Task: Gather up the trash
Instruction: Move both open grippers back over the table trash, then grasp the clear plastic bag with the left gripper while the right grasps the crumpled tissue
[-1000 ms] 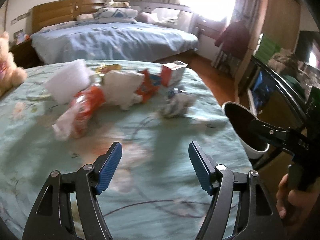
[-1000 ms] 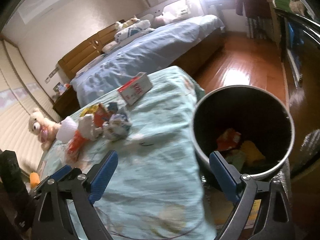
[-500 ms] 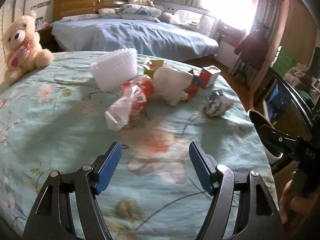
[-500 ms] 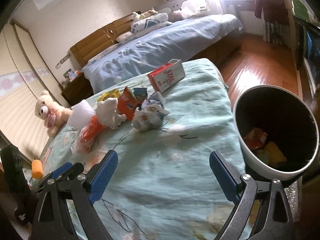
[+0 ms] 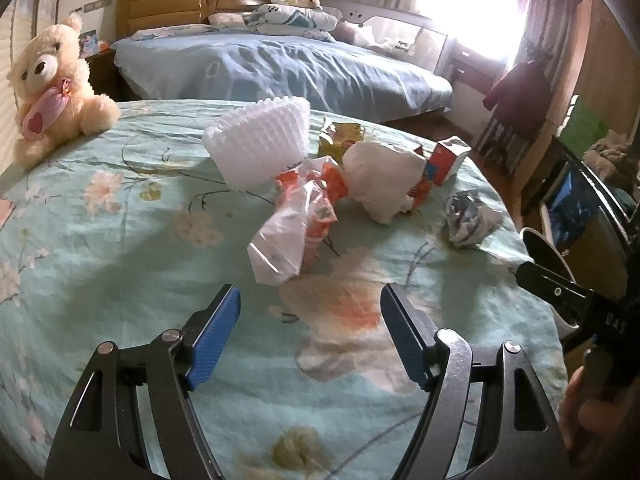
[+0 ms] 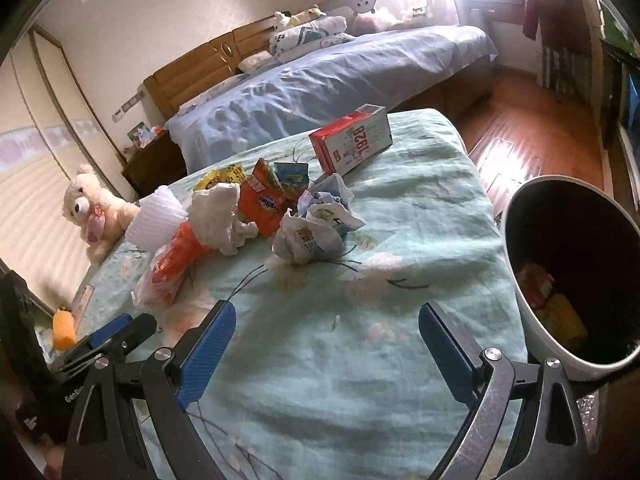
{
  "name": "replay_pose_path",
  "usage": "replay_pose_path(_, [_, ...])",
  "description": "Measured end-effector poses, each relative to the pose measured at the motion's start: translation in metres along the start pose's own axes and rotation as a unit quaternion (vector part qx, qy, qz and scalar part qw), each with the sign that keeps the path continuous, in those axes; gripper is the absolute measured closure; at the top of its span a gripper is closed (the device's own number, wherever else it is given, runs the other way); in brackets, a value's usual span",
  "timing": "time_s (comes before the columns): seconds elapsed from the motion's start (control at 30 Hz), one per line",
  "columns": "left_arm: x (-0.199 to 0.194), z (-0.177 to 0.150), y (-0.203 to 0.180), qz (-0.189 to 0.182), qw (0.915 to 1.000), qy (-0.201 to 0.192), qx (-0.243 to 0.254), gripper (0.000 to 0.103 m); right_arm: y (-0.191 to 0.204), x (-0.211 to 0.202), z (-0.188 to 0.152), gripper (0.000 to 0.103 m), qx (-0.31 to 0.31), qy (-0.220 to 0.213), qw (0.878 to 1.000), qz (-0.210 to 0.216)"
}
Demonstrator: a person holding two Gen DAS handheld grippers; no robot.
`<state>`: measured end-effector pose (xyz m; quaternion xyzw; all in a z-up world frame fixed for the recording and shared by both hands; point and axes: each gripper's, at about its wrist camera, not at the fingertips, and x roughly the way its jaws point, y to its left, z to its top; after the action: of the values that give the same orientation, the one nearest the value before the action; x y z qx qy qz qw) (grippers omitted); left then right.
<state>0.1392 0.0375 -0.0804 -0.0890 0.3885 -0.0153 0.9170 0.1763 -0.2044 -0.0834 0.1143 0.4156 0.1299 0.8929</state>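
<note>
A pile of trash lies on the green flowered bedspread (image 5: pixel 120 240): an orange-and-clear plastic bag (image 5: pixel 292 220), a white foam net (image 5: pixel 260 144), crumpled white paper (image 5: pixel 380 176), a red-and-white carton (image 6: pixel 352 144) and a crumpled blue-white wrapper (image 6: pixel 316 228). My left gripper (image 5: pixel 310 292) hovers just short of the plastic bag. Its jaws are opening and nothing is between them. My right gripper (image 6: pixel 327 309) stands open over bare bedspread, short of the wrapper. The white bin (image 6: pixel 568 364) with a dark inside stands off the bed's right edge and holds some packets.
A cream teddy bear (image 5: pixel 52 88) sits at the bed's far left. A second bed with blue sheets (image 5: pixel 280 68) lies behind. An orange snack packet (image 6: pixel 264 200) and a yellow one (image 5: pixel 340 136) lie in the pile. Wooden floor (image 6: pixel 520 128) shows on the right.
Both grippers have swung left, away from the bin and toward the trash pile, which now looks nearer. The teddy bear has come into the left view. Neither gripper holds anything.
</note>
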Motion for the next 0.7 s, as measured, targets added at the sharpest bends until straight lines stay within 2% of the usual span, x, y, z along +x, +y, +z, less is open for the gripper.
replay_pose_path(0.47, [0.034,0.029,0.008,0.021,0.9996,0.016,0.01,0.03,0.006,0.038,0.026,0.009,-0.015,0.006,1.0,-0.011])
replay_pose_path(0.53, [0.039,0.03,0.009,0.013,0.9996,0.024,0.008,0.041,0.006,0.043,0.029,0.01,-0.015,0.006,1.0,-0.015])
replay_pose_path(0.57, [0.043,0.03,0.01,0.005,0.9995,0.032,0.005,0.056,0.006,0.044,0.031,0.012,-0.016,0.005,1.0,-0.019])
replay_pose_path(0.6, [0.046,0.03,0.011,-0.004,0.9992,0.04,0.003,0.068,0.007,0.045,0.032,0.02,-0.018,0.002,1.0,-0.025])
replay_pose_path(0.63, [0.046,0.03,0.012,-0.009,0.9991,0.041,0.001,0.069,0.007,0.046,0.032,0.027,-0.022,0.003,0.999,-0.029])
replay_pose_path(0.67, [0.044,0.029,0.012,-0.011,0.9993,0.036,0.0,0.071,0.007,0.047,0.033,0.043,-0.024,0.004,0.999,-0.028])
replay_pose_path(0.7, [0.041,0.029,0.012,-0.011,0.9995,0.03,0.001,0.075,0.008,0.046,0.032,0.053,-0.025,0.004,0.999,-0.026])
